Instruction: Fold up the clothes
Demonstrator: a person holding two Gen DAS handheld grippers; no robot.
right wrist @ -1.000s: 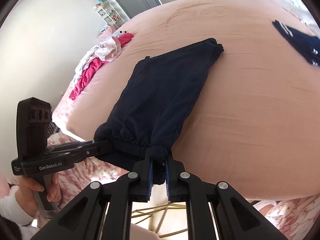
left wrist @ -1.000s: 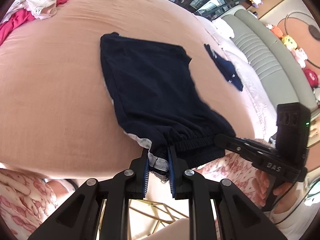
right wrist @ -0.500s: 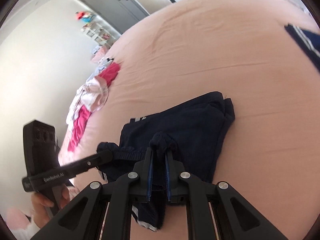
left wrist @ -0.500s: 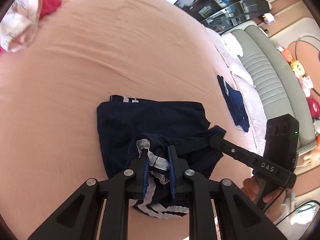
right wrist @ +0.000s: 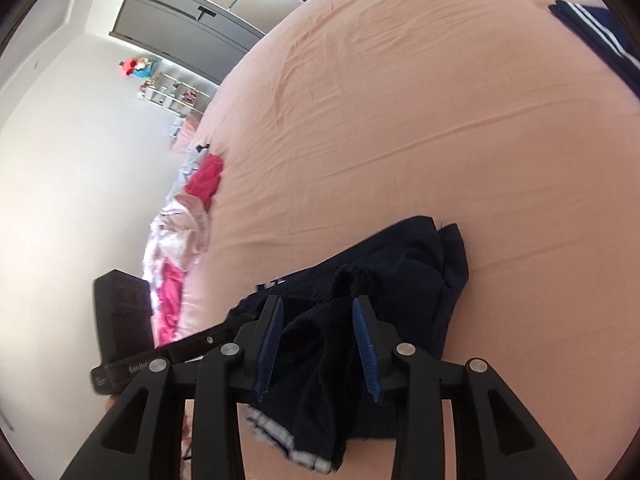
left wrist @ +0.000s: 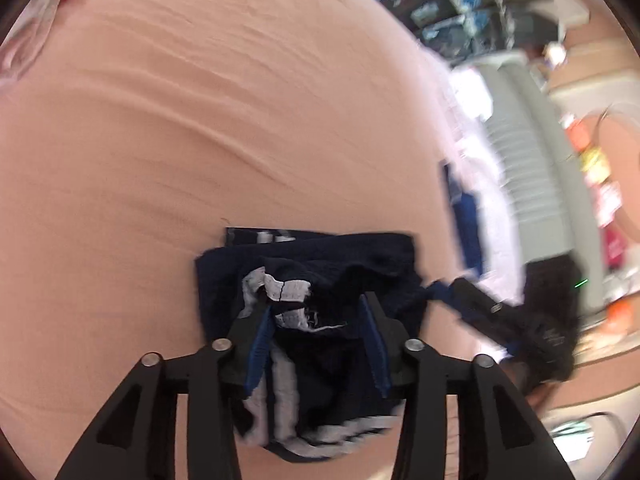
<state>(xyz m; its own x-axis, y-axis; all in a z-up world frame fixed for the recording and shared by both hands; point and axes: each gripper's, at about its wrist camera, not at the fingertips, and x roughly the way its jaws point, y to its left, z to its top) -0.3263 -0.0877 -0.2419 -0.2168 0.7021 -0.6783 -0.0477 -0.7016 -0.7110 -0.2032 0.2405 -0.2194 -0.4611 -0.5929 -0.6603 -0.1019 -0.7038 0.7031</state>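
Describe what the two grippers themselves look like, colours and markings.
Both are matte black. The left gripper and right gripper each have angular linkage arms with silver rivets and ribbed blue pads. Each has a boxy black handle; the right's shows a green light, the left's blurred white lettering.

A home bedroom: a wide bed (right wrist: 400,120) under a peach sheet, a grey wardrobe (right wrist: 180,32) at upper left, a toy-laden shelf (right wrist: 168,92) beside it, loose laundry (right wrist: 180,240) heaped at the bed's left edge.
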